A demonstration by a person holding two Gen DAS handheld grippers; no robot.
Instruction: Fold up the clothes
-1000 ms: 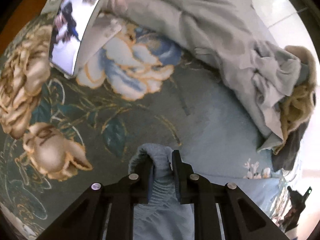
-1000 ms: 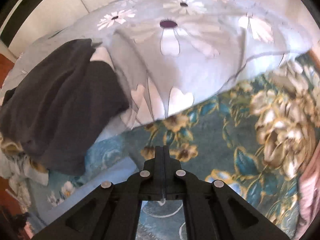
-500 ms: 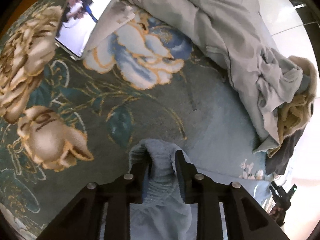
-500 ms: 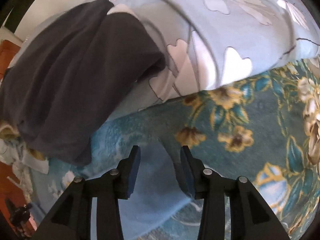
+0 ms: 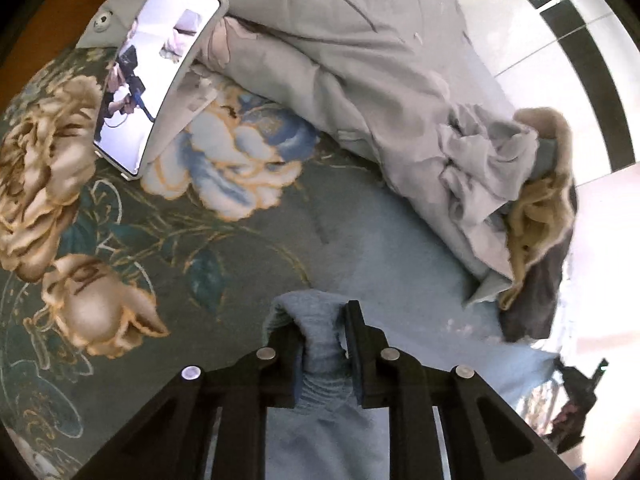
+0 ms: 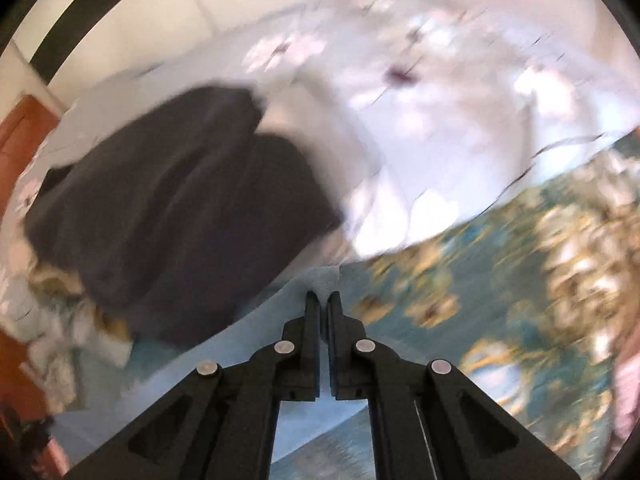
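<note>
A light blue garment (image 5: 320,432) lies on the flowered bedspread (image 5: 120,272). My left gripper (image 5: 322,320) is shut on a bunched ribbed edge of the garment and holds it up between the fingers. In the right wrist view, which is blurred, my right gripper (image 6: 324,300) is shut on a thin corner of the light blue garment (image 6: 224,344), whose tip pokes out above the fingertips.
A phone (image 5: 156,68) with a lit screen leans against a grey quilt (image 5: 360,72) at the back. A dark garment (image 6: 172,208) and a pale flowered duvet (image 6: 440,120) lie ahead of the right gripper. Tan and grey clothes (image 5: 536,216) are piled at the bed's edge.
My right gripper opened, moved onto the garment's corner and closed on it. My left gripper kept its hold and shifted slightly; the view turned a little.
</note>
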